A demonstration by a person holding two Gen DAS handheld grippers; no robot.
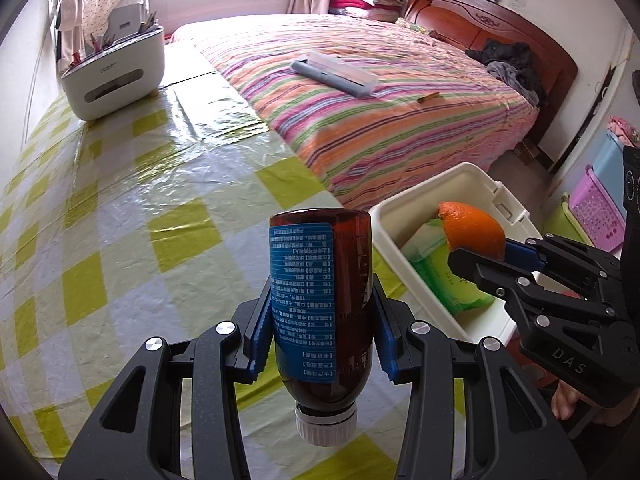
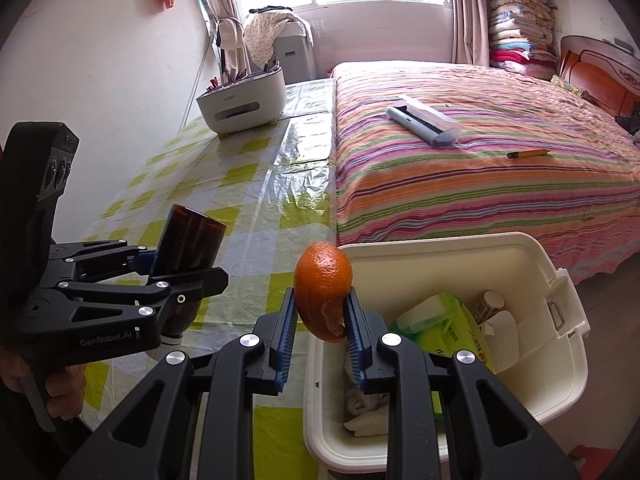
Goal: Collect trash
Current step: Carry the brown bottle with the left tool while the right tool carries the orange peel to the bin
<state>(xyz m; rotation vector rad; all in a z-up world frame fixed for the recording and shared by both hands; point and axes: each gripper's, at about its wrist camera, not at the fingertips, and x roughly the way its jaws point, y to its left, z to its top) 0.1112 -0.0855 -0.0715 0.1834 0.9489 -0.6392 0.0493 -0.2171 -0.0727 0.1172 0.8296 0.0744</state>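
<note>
My left gripper (image 1: pixel 322 312) is shut on a brown medicine bottle (image 1: pixel 320 304) with a blue label, held upside down with its white cap toward the camera, above the checkered table. The bottle also shows in the right wrist view (image 2: pixel 188 240). My right gripper (image 2: pixel 320 320) is shut on a piece of orange peel (image 2: pixel 324 288), held over the left rim of a white plastic bin (image 2: pixel 560 280). The peel also shows in the left wrist view (image 1: pixel 472 230), above the bin (image 1: pixel 424 184). The bin holds a green wipes pack (image 2: pixel 448 328), a small bottle and paper scraps.
The table has a yellow-and-white checkered cover (image 1: pixel 120 220). A white desk organizer (image 1: pixel 116 76) stands at its far end. A bed with a striped cover (image 1: pixel 380 92) lies beside the table, with a grey lint brush (image 1: pixel 336 74) and a pen on it. Pink and blue baskets (image 1: pixel 596 208) stand at the right.
</note>
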